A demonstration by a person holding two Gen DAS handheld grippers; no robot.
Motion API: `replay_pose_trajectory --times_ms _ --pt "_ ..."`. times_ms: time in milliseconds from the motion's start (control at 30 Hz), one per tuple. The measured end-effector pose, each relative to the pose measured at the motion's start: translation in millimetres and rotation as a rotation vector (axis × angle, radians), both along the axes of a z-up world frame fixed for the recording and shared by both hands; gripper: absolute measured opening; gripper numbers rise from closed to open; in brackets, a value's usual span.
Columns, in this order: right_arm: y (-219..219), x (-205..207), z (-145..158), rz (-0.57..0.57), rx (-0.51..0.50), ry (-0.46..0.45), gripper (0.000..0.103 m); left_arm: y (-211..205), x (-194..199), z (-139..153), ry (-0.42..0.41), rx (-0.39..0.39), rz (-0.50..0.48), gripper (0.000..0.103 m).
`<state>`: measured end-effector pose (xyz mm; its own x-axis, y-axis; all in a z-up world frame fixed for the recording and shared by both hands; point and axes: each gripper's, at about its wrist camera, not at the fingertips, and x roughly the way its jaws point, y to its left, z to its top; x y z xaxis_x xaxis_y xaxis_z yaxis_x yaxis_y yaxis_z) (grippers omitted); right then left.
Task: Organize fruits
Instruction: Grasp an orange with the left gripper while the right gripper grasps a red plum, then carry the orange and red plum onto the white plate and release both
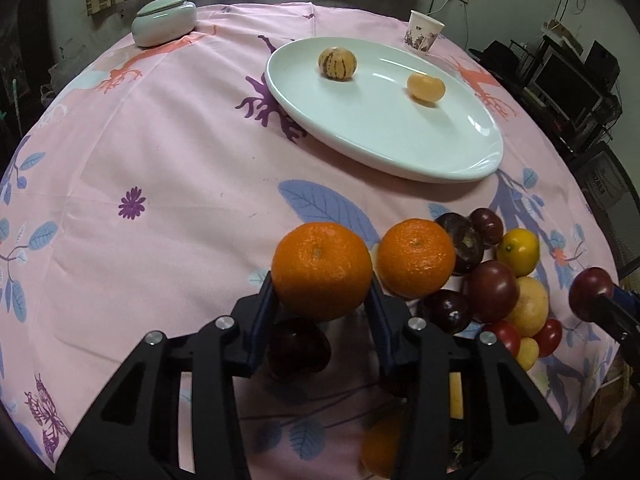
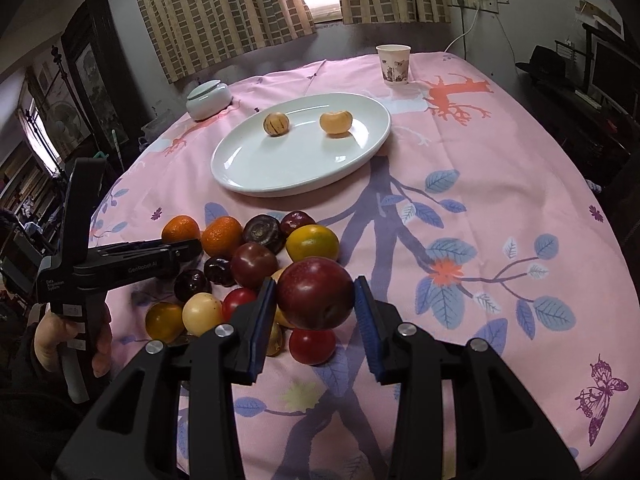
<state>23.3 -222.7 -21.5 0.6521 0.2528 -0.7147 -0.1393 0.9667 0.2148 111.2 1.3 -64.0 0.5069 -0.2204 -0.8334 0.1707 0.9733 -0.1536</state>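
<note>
1. The left gripper (image 1: pixel 322 288) is clamped on an orange (image 1: pixel 322 270), lifted just nearer the camera than the plate (image 1: pixel 400 152).
2. The right gripper (image 2: pixel 315 300) is clamped on a plum (image 2: pixel 315 293), also near the plate.
3. The fruit pile (image 2: pixel 256 256) lies on the cloth (image 2: pixel 480 200) before the plate.
4. On the plate sit a striped fruit (image 2: pixel 276 123) and a pale fruit (image 2: pixel 335 122).

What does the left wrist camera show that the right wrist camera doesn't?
Only the left wrist view shows the left gripper head-on, clamped on an orange mandarin.

Only the right wrist view shows the right gripper head-on, its pads pressed on a dark red plum, and the hand that holds the left gripper.

Both show the white plate with two fruits, the paper cup and the fruit pile.
</note>
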Motion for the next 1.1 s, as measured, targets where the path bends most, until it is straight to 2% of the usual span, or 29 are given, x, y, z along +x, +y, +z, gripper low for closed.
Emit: replay_pose_trajectory --times_ms 267,600,900,1100 --pt "6 4 0 0.016 0.012 0.006 0.040 2 -21 32 -0.064 -0.041 -0.015 0.043" --pt "18 14 9 0.038 0.007 -0.015 0.040 -4 -37 47 -0.088 -0.063 -0.053 0.043" --pt "24 27 19 0.065 -0.018 -0.030 0.040 -5 -33 53 -0.092 -0.054 -0.058 0.043" --pt "26 47 30 0.090 -0.034 -0.032 0.040 -8 -19 71 -0.108 -0.037 -0.074 0.043"
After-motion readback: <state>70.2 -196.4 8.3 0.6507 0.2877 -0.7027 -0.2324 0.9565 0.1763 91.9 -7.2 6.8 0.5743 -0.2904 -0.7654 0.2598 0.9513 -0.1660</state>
